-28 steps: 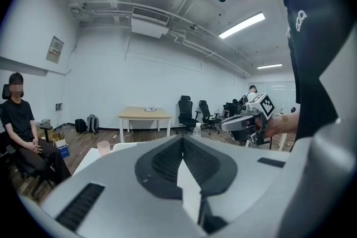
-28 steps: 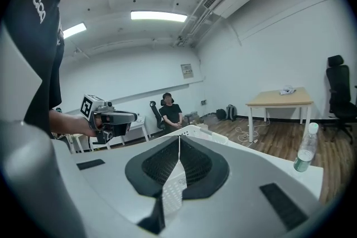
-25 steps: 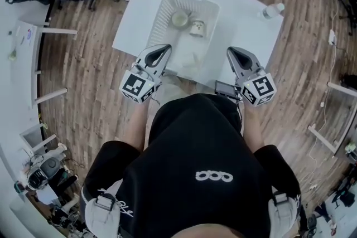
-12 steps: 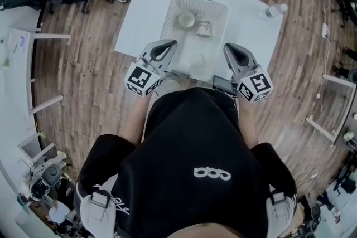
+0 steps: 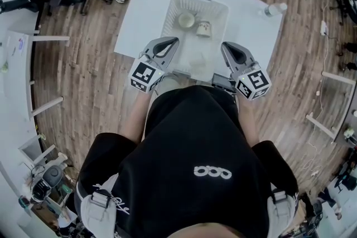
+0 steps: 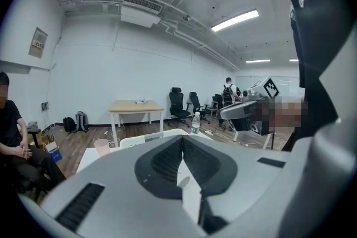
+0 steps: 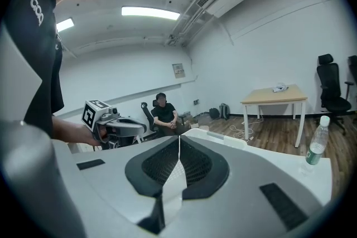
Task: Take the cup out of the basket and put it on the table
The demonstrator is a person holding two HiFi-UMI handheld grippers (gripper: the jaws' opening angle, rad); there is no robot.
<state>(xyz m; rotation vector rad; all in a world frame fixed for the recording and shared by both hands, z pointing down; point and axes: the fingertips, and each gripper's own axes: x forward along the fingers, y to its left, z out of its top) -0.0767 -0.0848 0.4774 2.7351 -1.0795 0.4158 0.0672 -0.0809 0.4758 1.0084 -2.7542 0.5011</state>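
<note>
- Wood-plank floor (image 5: pixel 83 86) runs across the whole room, and a white table (image 5: pixel 136 25) sits out in the middle of it.
- White walls (image 6: pixel 83 75) all round, with a small notice (image 6: pixel 39 42) pinned high on one.
- Against the far wall stands a wooden-topped table (image 6: pixel 136 105) on white legs, two black office chairs (image 6: pixel 177 100) just beside it.
- Overhead, strip lights (image 6: pixel 234 20) are glowing, and an air-conditioning unit (image 6: pixel 139 8) and pipes run along the ceiling.

Left gripper (image 6: pixel 182 139) (jaws together) faces a bottle (image 6: pixel 196 123).
</note>
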